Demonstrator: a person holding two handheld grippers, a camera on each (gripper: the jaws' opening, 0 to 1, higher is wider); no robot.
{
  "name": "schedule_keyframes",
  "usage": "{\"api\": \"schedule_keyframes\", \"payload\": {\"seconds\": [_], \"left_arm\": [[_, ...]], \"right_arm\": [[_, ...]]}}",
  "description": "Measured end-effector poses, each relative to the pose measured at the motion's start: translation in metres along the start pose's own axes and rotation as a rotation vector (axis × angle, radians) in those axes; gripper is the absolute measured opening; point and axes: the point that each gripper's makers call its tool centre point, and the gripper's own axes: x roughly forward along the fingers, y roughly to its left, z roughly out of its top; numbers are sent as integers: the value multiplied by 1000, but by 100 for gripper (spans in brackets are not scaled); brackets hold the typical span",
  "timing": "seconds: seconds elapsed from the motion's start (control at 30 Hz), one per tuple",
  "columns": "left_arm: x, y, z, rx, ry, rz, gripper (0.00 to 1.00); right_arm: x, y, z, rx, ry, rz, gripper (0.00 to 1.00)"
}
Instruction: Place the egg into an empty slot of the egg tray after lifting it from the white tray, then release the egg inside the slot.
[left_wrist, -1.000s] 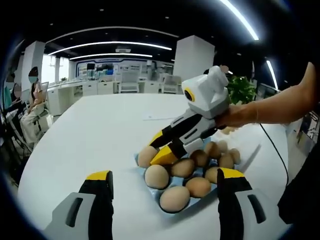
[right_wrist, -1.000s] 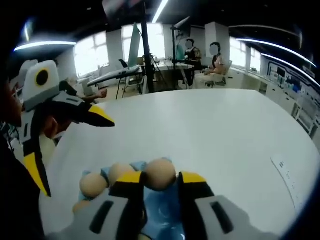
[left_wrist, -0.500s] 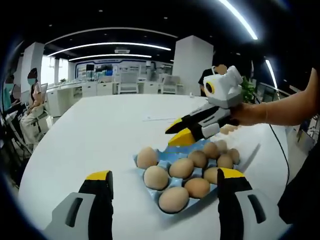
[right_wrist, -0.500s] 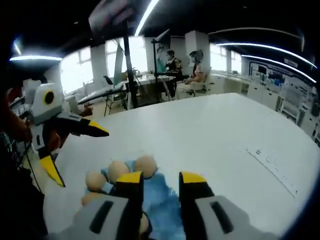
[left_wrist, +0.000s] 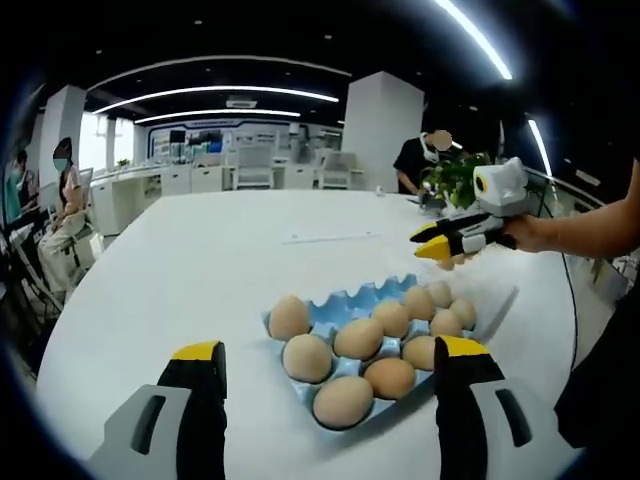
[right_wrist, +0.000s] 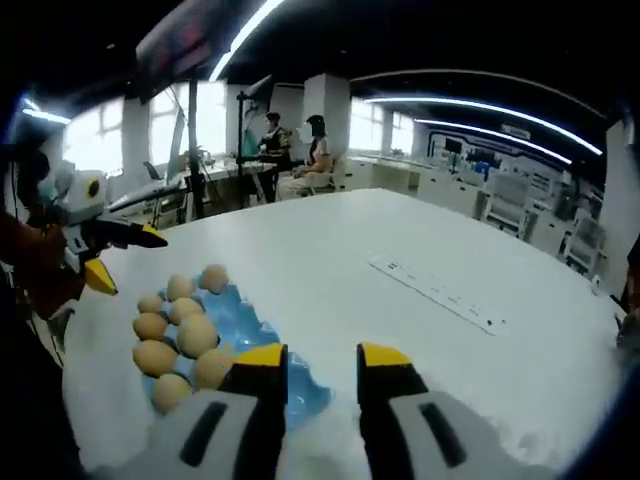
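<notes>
We see the blue egg tray on the white table holding about 9 eggs. Our left gripper and right gripper hang open and empty; placing looks done.

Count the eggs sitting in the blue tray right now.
9 in the left gripper view, all in the blue egg tray: three nearest its near edge, three in the middle, three toward the far end. More may be hidden behind them.
</notes>
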Motion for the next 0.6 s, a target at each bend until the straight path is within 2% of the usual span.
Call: {"api": "schedule_keyframes", "payload": {"seconds": [0.1, 0.3, 0.4, 0.6], "left_arm": [[-1, 0, 0, 2, 2, 2, 87], [-1, -3, 0, 3, 1, -7, 87], [0, -4, 1, 3, -2, -8, 87], [0, -7, 1, 9, -2, -11, 87]], "right_arm": [[-14, -24, -11, 14, 12, -82, 26], [-33, -51, -34, 22, 53, -164, 26], [-37, -53, -45, 46, 72, -165, 27], [-42, -58, -62, 41, 116, -176, 27]]}}
